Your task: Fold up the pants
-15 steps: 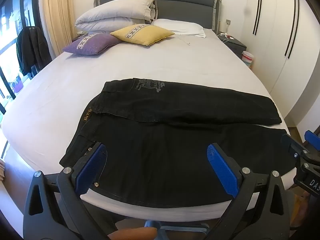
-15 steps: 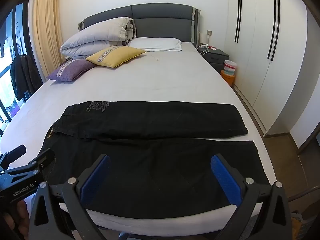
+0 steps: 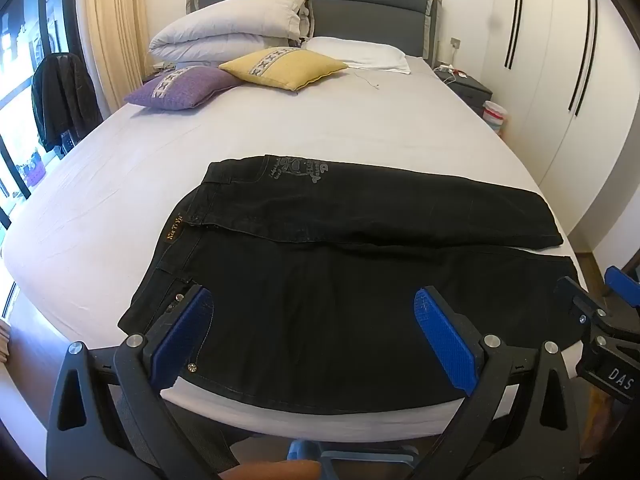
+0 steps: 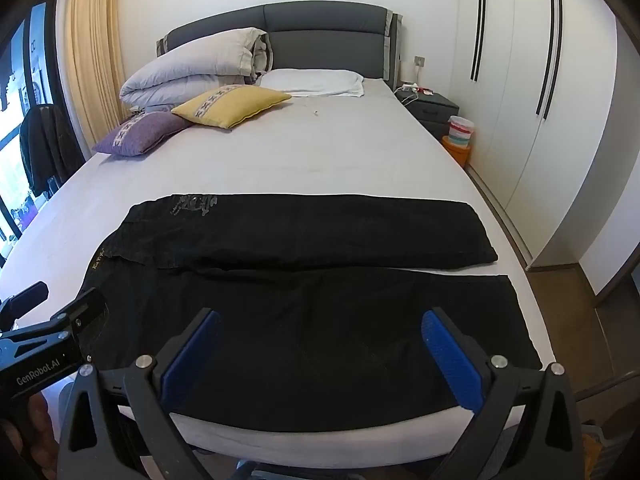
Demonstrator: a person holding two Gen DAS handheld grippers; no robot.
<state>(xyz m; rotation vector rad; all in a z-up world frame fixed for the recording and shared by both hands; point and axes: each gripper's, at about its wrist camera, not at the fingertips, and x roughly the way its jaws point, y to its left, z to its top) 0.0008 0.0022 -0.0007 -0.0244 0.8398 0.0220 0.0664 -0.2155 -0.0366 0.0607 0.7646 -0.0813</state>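
Black pants point(image 3: 340, 280) lie flat across the foot of the bed point(image 3: 280, 136), waistband at the left, legs running right. The far leg lies partly over the near one. My left gripper point(image 3: 312, 320) is open, hovering over the near edge by the waist and pocket. My right gripper point(image 4: 320, 344) is open above the near leg point(image 4: 320, 320), toward the cuffs. Each gripper shows at the edge of the other's view: the right one point(image 3: 600, 320) in the left wrist view, the left one point(image 4: 44, 332) in the right wrist view. Neither holds anything.
Purple cushion point(image 3: 180, 88), yellow cushion point(image 3: 284, 64), folded duvet point(image 3: 228, 28) and white pillow point(image 3: 356, 52) sit at the headboard end. A nightstand point(image 4: 428, 108) and white wardrobe point(image 4: 540, 100) stand on the right. A dark jacket point(image 3: 64, 96) hangs at left.
Both views have shifted only slightly; the pants and grippers stand as before.
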